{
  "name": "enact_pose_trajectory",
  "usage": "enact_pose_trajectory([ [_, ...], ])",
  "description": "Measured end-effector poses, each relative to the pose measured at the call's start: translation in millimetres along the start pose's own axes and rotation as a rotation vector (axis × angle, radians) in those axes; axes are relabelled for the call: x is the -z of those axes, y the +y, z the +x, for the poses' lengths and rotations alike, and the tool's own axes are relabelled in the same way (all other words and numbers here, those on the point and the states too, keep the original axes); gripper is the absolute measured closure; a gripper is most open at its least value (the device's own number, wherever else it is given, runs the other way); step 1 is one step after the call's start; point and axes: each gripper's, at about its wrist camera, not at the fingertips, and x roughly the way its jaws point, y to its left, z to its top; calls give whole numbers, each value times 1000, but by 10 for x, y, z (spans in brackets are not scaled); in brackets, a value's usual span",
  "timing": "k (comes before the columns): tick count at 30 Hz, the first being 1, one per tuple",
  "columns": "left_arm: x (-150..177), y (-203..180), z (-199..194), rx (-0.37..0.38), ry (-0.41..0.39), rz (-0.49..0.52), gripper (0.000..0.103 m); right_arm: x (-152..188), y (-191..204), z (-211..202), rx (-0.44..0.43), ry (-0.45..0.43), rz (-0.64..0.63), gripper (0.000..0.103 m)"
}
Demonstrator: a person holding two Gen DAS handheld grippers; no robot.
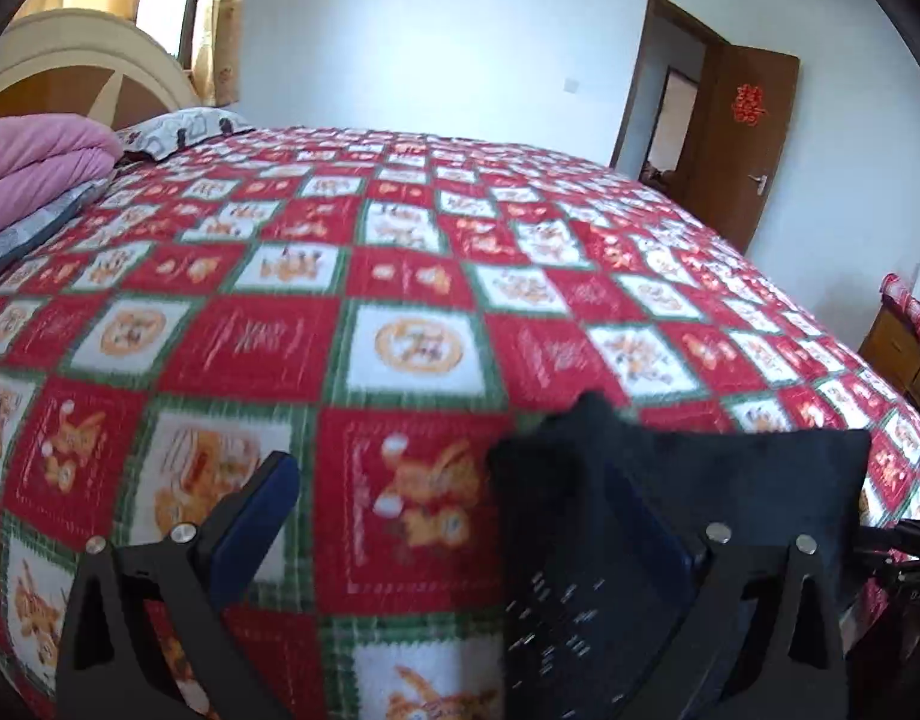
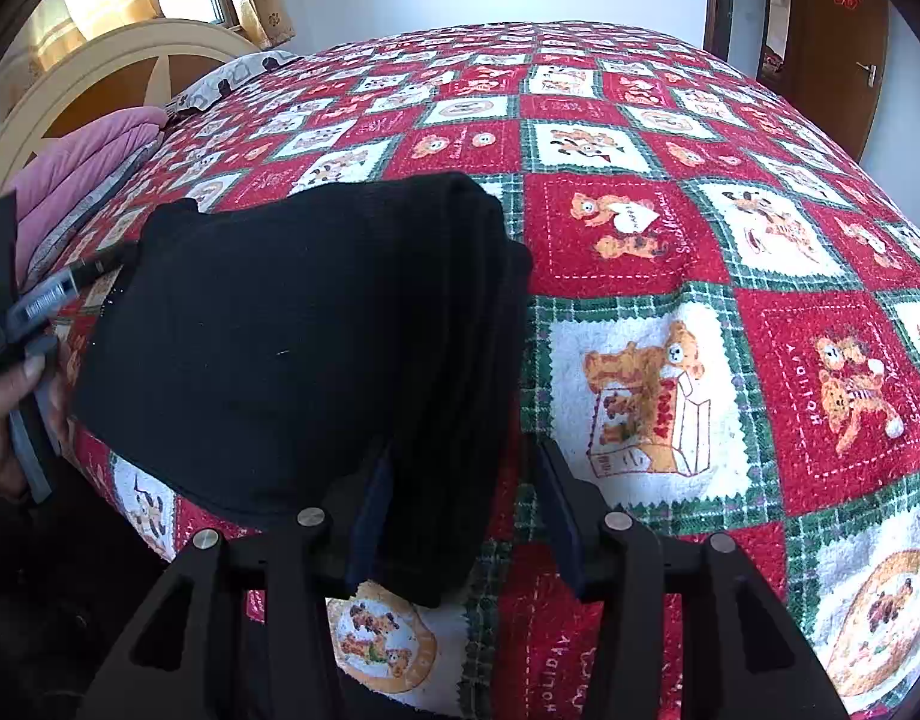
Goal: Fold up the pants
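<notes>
The black pants [image 2: 292,354] lie folded in a thick bundle on the bedspread [image 2: 670,240]. The right gripper [image 2: 466,480] is released, its fingers spread; the bundle's right edge sits between them, against the left finger [image 2: 373,510], apart from the right one. The left gripper [image 1: 454,516] is also spread wide; the pants [image 1: 700,492] cover its right finger, while its left finger [image 1: 262,504] stands clear over the bedspread [image 1: 400,276]. A pink quilt [image 1: 40,162] lies far left of both.
</notes>
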Motion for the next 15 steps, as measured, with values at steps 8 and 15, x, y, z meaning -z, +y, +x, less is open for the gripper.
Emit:
enact_pose_trajectory([
  [8,-115,-177,254,-99,24,112,0,-266,168,-564,118,-218,-18,40],
  [15,-46,-207,304,-113,53,125,0,-549,444,-274,-33,-277,-38,40],
])
